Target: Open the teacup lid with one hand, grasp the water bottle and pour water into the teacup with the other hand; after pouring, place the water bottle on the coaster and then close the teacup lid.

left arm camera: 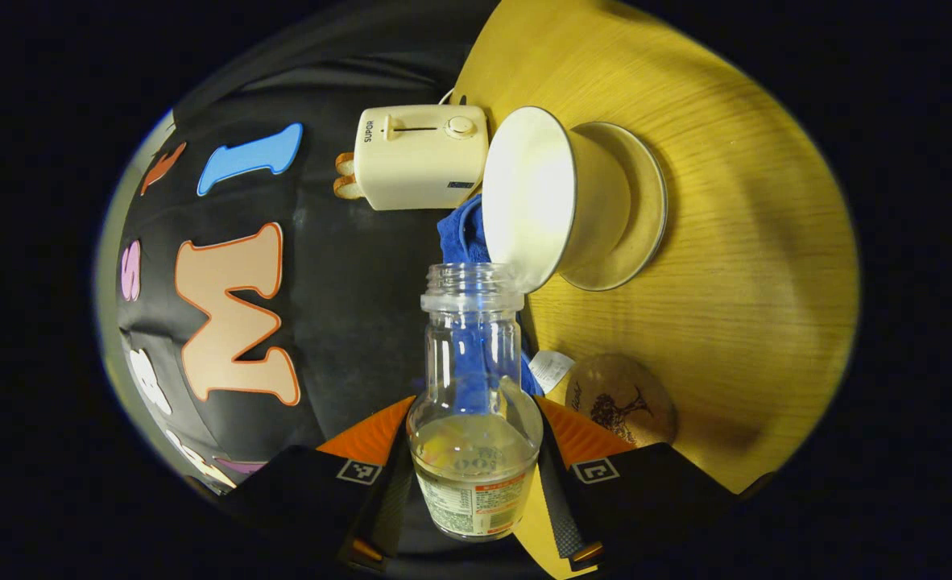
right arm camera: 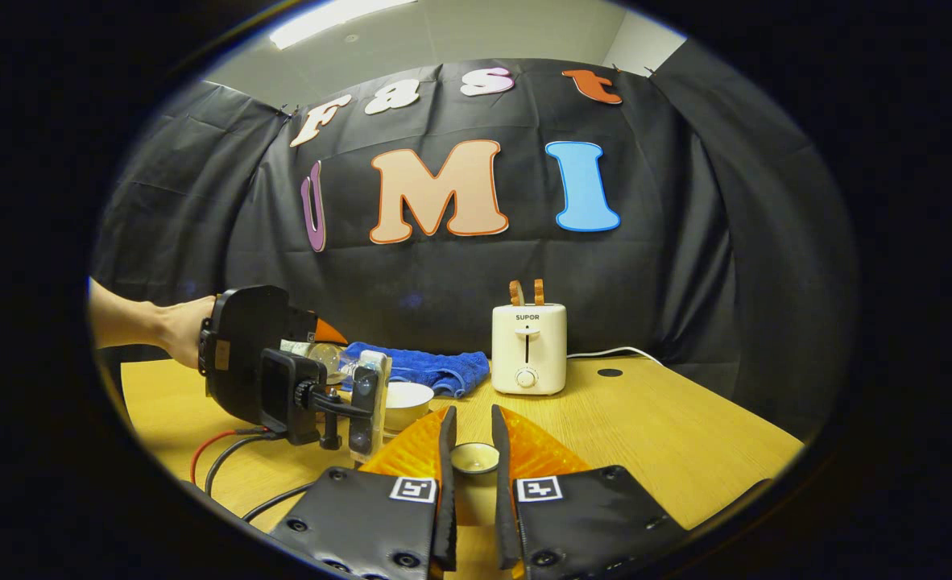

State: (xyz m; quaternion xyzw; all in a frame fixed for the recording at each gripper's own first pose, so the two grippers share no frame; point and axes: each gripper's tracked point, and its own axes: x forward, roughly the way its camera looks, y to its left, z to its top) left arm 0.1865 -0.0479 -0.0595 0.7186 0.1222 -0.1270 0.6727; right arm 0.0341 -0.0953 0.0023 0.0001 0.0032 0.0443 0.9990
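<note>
In the left gripper view, the water bottle (left arm camera: 476,403) is clenched between both fingers of the left claw (left arm camera: 476,471) and tipped, its open mouth touching the rim of the teacup (left arm camera: 540,201), which stands on a saucer (left arm camera: 645,209) on the bench (left arm camera: 726,322). The coaster (left arm camera: 621,399) is seen just beside the bottle, near a blue towel (left arm camera: 460,229) and a toaster (left arm camera: 420,157). In the right gripper view, the teacup lid (right arm camera: 474,457) is gripped between the right claw (right arm camera: 471,459) fingers, and a hand (right arm camera: 178,330) holding the left claw's body is visible at the left.
</note>
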